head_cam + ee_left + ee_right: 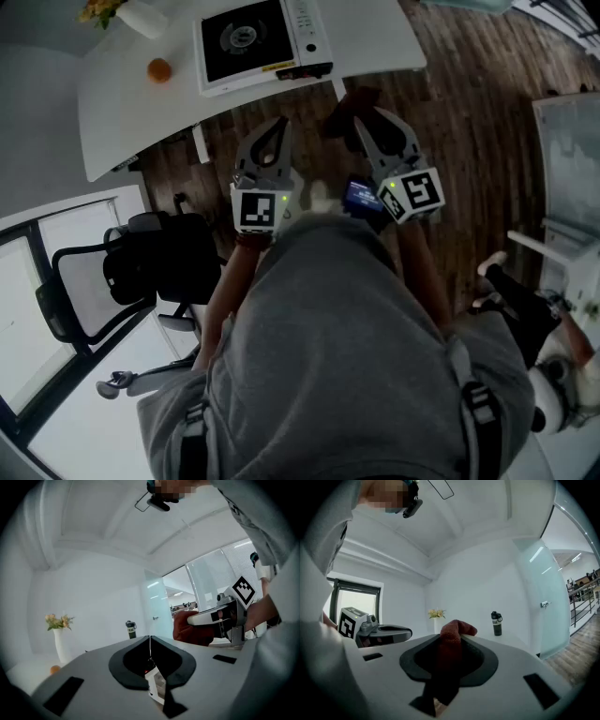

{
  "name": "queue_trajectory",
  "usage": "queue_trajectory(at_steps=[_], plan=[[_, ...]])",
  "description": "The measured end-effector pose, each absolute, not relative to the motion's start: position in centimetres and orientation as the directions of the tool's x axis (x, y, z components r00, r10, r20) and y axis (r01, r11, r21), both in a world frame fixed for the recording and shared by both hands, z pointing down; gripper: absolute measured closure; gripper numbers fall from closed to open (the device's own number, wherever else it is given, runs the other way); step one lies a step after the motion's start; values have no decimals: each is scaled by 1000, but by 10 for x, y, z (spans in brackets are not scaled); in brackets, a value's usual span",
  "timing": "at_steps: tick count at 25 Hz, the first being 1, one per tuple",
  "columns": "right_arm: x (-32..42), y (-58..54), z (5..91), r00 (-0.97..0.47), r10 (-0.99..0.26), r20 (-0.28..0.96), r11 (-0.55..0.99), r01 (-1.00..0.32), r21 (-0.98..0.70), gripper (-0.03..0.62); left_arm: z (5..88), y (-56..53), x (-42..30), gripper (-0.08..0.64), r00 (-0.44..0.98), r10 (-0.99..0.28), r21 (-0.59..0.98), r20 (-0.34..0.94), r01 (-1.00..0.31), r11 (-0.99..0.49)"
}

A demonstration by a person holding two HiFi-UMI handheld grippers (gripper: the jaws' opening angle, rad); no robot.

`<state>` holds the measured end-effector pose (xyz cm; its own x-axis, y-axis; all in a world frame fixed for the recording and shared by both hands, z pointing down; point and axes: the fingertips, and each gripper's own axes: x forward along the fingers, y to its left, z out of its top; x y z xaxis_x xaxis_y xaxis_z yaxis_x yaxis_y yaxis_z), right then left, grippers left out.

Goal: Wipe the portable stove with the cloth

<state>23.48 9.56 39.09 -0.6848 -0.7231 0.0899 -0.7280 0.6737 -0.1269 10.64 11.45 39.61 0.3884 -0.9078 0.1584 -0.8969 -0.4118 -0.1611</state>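
Left claw [150, 640] together, empty. Right claw [449, 638] clamped on red cloth [458, 628], mostly hidden between jaws. Portable stove [253, 42] at table [122, 103] edge, far side cropped.

An orange [159, 69] lies on the white desk [122, 112] near a vase of flowers [60, 644]; a black office chair [141, 267] stands on the wooden floor [478, 122]
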Motion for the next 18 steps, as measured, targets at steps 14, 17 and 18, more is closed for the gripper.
queue_trajectory(at_steps=[14,17,18], plan=[[204,43,392,-746,-655,119,721,-664,-196,482,402,79,55,528,312,-928,-145,203,-928,-344],[213,29,396,-715,-685,143,687,-698,-200,480,406,62,52,528,324,-925,-145,196,-924,-354],[216,23,397,-704,-694,151,677,-709,-197,480,407,56,52,528,330,-924,-135,194,-924,-358]])
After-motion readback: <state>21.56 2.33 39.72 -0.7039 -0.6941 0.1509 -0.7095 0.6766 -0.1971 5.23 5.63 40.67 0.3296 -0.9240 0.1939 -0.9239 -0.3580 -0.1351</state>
